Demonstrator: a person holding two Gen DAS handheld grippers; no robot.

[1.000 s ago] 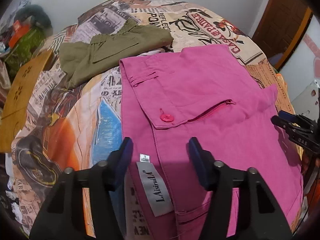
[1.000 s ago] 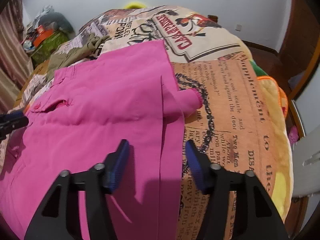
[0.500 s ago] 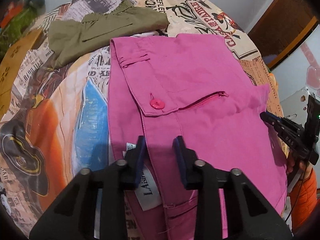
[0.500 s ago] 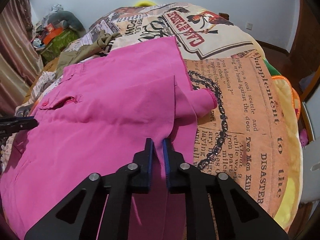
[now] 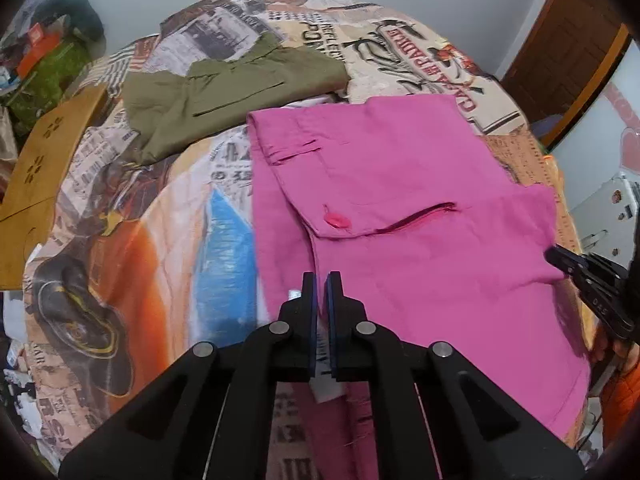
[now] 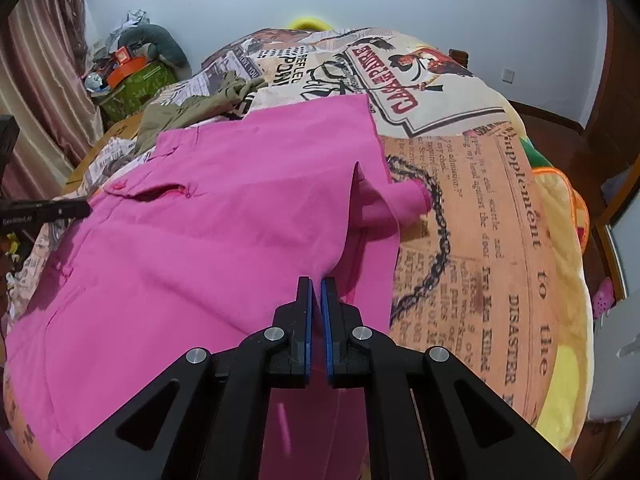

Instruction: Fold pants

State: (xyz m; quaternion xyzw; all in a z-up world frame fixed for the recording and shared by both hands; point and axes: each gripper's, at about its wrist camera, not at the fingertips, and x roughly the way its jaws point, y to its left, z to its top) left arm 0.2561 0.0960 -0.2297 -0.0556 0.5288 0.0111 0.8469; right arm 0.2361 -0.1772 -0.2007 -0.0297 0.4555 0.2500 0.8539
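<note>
Pink pants (image 5: 400, 208) lie spread on the printed bedspread (image 5: 160, 240), back pocket with a pink button (image 5: 338, 221) facing up. My left gripper (image 5: 321, 280) is shut on the near waistband edge by the white label (image 5: 324, 376). My right gripper (image 6: 316, 284) is shut on a raised fold of the pink pants (image 6: 220, 232) near the crotch seam; it also shows at the right edge of the left wrist view (image 5: 560, 258). The cloth lifts slightly at both grips.
Olive green pants (image 5: 224, 92) lie folded at the far left of the bed. A wooden board (image 5: 40, 176) and a cluttered pile (image 6: 128, 68) stand left of the bed. A wooden door (image 5: 560, 40) is at the right.
Both grippers went from wide open to shut on the pink pants. Both have lifted slightly, raising the cloth at the grips.
</note>
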